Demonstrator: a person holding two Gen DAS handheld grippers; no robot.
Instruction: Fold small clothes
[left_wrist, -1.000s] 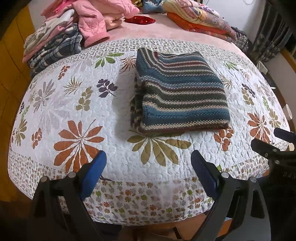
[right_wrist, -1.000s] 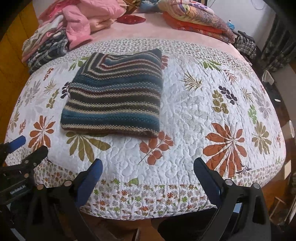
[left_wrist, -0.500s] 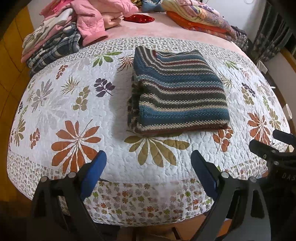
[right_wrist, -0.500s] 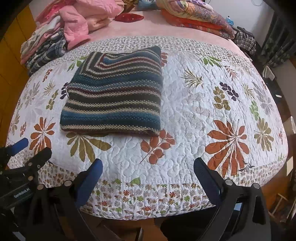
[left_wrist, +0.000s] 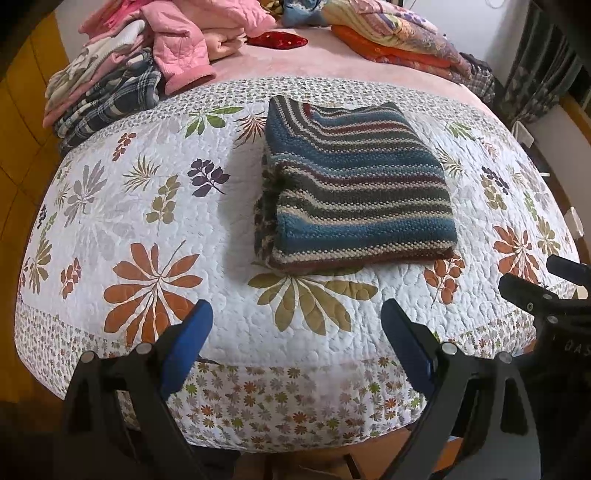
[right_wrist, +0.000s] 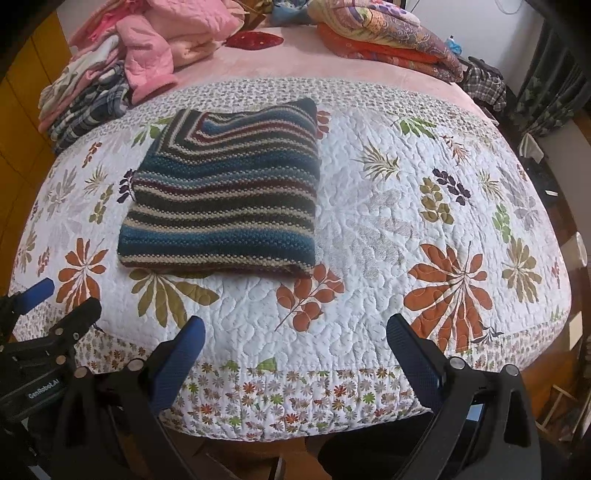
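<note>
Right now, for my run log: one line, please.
striped knitted sweater: folded, on floral quilt | left gripper: open | right gripper: open

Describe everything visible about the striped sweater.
The sweater is a chunky knit with teal, dark green, maroon and cream stripes. It is folded into a neat, thick rectangle, with stacked layers showing along its left edge. It lies flat on the quilt, touching nothing else. Both grippers, left and right, are open, short of it.

Each claw, the left claw (left_wrist: 297, 332) and the right claw (right_wrist: 295, 341), has black angular arms, silver rivets and blue textured fingertips (right_wrist: 177, 363). White lettering marks the black housings.
</note>
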